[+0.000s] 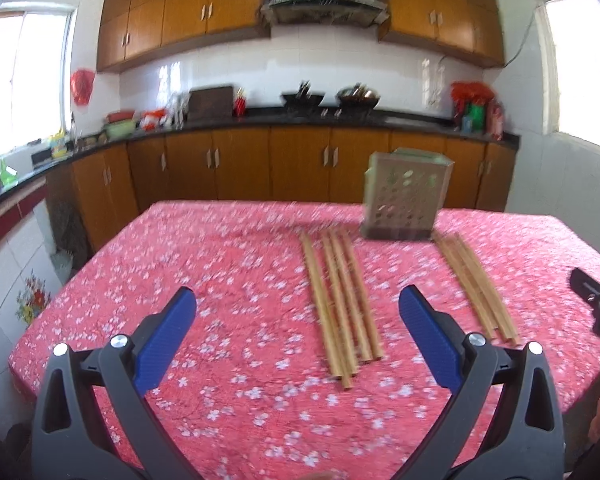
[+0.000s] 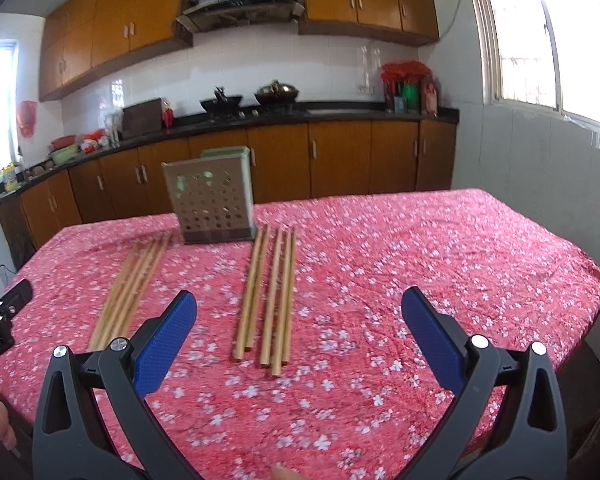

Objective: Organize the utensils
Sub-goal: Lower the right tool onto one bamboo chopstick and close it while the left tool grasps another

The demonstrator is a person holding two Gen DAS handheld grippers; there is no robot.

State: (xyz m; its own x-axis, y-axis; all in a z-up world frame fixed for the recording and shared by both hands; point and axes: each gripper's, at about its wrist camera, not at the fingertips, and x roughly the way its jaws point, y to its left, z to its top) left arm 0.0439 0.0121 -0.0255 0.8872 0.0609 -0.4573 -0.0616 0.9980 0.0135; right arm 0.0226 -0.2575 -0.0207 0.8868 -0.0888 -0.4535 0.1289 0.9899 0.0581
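Two bundles of wooden chopsticks lie on the table with the red floral cloth [image 1: 228,264]. In the left wrist view the left bundle [image 1: 342,304] lies ahead between my fingers, the right bundle [image 1: 476,286] farther right. A perforated metal utensil holder [image 1: 406,200] stands upright behind them. My left gripper [image 1: 298,300] is open and empty, held above the table. In the right wrist view the holder [image 2: 212,200] stands at the back, one bundle [image 2: 130,288] at left, one [image 2: 270,296] in the middle. My right gripper [image 2: 300,302] is open and empty above the table.
The right gripper's body [image 1: 596,304] shows at the right edge of the left wrist view; the left gripper's body [image 2: 0,316] at the left edge of the right wrist view. Kitchen cabinets and a counter [image 1: 300,118] with pots lie beyond the table.
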